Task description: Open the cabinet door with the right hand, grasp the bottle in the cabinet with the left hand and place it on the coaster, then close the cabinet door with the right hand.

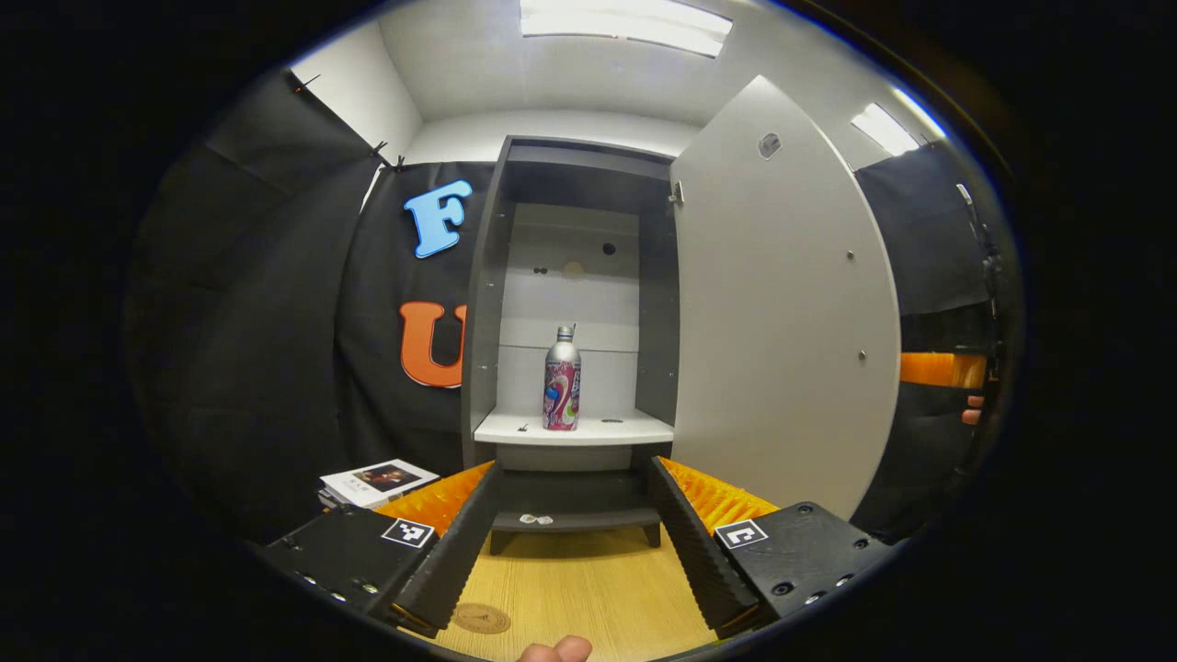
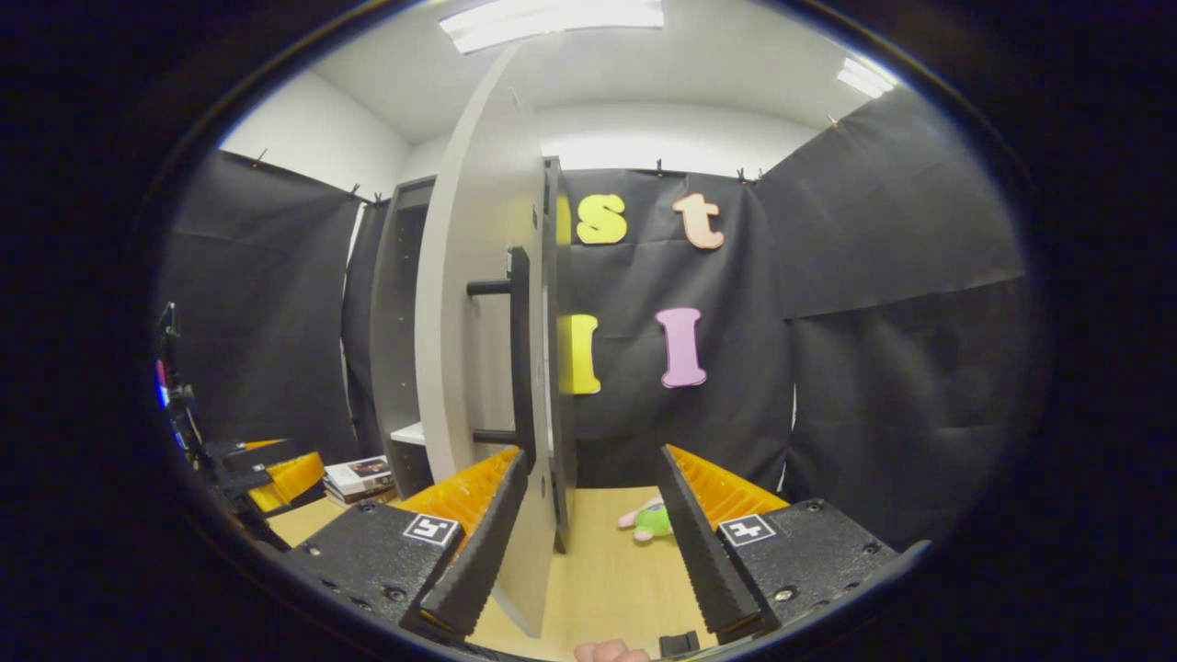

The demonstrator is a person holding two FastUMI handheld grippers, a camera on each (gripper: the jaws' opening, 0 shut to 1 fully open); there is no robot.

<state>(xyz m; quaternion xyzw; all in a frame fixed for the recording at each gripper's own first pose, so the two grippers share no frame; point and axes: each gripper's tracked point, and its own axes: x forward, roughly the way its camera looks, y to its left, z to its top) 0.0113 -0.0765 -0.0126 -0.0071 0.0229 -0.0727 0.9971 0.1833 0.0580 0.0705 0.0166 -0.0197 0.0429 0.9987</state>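
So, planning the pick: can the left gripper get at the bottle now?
Probably yes: the cabinet door is swung open, and the open left gripper faces the bottle with nothing between.

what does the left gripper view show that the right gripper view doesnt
The left gripper view has the bottle upright on the cabinet shelf, and the coaster on the table near the open left gripper. The right gripper view has the door's black handle, a plush toy, and the open right gripper. Both share the open cabinet door and books.
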